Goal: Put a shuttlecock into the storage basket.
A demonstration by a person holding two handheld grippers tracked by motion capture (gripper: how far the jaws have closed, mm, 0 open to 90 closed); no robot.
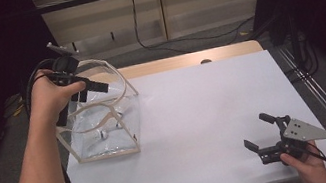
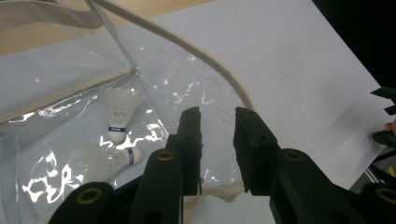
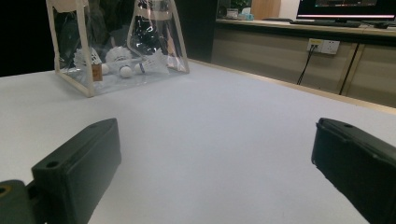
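A clear plastic bag (image 1: pixel 127 123) with cream trim stands upright at the left of the white table (image 1: pixel 204 104). Two white shuttlecocks (image 1: pixel 102 134) lie on its bottom; one (image 2: pixel 117 112) stands on its cork, another (image 2: pixel 112 161) lies on its side. My left gripper (image 1: pixel 91 91) hovers over the bag's mouth, pointing down into it. Its jaws (image 2: pixel 218 114) stand a little apart with nothing between them, and the cream handle (image 2: pixel 187 46) curves just beyond them. My right gripper (image 1: pixel 256 130) rests low near the front right corner, jaws (image 3: pixel 215 135) wide apart and empty, facing the bag (image 3: pixel 116 42).
A strip of bare wood (image 1: pixel 186 60) runs along the table's far edge. Beyond it a black cable (image 1: pixel 152 42) trails over the floor. A wall socket (image 3: pixel 323 45) and a monitor (image 3: pixel 345 7) are far behind. Dark curtains hang on both sides.
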